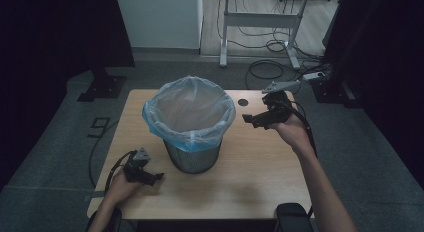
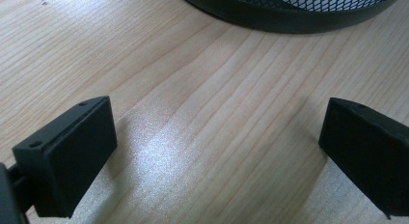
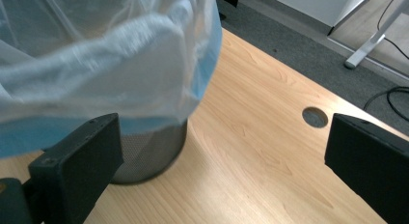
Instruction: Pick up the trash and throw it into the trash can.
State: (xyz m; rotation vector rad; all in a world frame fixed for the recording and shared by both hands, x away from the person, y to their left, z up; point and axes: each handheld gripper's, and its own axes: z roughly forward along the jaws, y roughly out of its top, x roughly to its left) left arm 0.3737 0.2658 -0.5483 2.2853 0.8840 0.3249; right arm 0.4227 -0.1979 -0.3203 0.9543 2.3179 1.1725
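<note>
A metal mesh bin (image 1: 192,159) lined with a pale blue plastic bag (image 1: 189,113) stands in the middle of the wooden table (image 1: 260,162). My left gripper (image 1: 156,178) rests low at the table's front left, open and empty, with the bin's dark base rim (image 2: 289,19) just ahead of its jaws. My right gripper (image 1: 248,120) hovers to the right of the bin's top, open and empty. In the right gripper view the bag's folded-over edge (image 3: 120,55) hangs close on the left, above the mesh wall (image 3: 154,151).
A round cable hole (image 1: 243,102) sits in the table near its back edge, also seen in the right gripper view as the hole (image 3: 315,117). Behind the table are a desk frame (image 1: 260,22) and loose cables (image 1: 280,67) on the grey floor.
</note>
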